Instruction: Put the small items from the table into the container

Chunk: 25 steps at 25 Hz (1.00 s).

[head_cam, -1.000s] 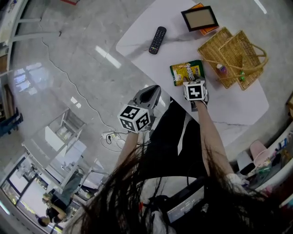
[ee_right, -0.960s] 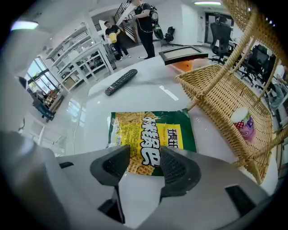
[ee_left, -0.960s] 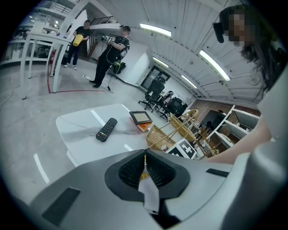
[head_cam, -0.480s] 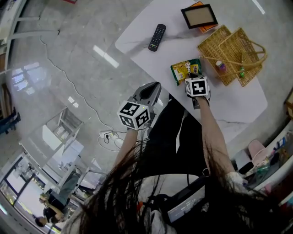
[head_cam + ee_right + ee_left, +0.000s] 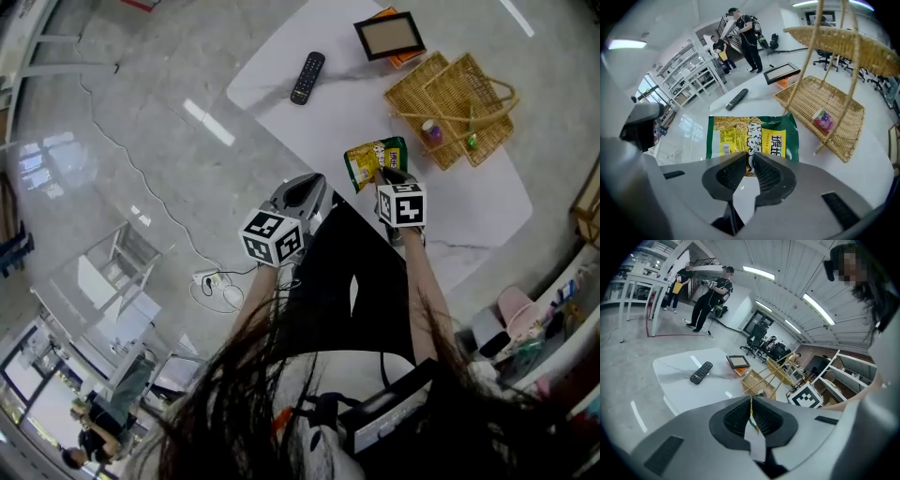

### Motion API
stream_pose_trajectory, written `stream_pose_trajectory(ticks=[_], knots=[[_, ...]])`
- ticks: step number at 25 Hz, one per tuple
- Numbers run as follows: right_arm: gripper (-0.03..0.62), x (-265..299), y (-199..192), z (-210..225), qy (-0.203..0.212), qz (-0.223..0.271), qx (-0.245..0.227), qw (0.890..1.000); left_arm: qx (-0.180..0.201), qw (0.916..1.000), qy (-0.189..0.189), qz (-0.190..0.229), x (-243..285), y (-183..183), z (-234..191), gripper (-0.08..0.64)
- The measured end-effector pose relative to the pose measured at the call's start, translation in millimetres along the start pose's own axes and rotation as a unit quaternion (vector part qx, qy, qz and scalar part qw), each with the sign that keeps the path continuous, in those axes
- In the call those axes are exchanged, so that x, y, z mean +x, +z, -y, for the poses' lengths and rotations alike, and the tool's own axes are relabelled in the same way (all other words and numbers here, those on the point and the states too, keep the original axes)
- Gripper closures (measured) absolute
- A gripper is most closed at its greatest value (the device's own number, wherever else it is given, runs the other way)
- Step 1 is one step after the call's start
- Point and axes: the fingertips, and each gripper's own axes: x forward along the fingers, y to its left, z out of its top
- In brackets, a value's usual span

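Snack bag (image 5: 373, 159) has lifted off the counter (image 5: 309, 122), right tongs (image 5: 386, 177) closing on its edge; left tongs (image 5: 304, 190) shut, empty.

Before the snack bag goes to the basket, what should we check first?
1. Edge of the snack bag sits between the pads of the right gripper, jaws closing: ok.
2. Flap of the wicker basket raised, opening free: ok.
3. Room inside beside the small bottle: ok.
4. The left gripper shut and away from the path: ok.
5. Grip firm enough for carrying: cannot tell.
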Motion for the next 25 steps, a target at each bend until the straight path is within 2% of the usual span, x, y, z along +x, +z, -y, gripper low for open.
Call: stream_pose_trajectory(ticks=[6,14,20,25], knots=[[0.528,-56,-26,31,-0.013,0.012,0.02,1.0,0.016,0.9996,-0.021,-0.012,19,-4,39,0.551],[0.528,-112,-47,118,-0.056,0.022,0.04,0.997,0.035,0.9981,-0.046,-0.023,63,-3,96,0.551],[0.528,-130,-47,185,-0.092,0.027,0.059,0.994,0.044,0.9973,-0.051,-0.03,85,-2,130,0.551],[0.528,-125,-27,230,-0.108,0.026,0.037,0.993,0.049,0.997,-0.045,-0.039,100,-3,143,0.551]])
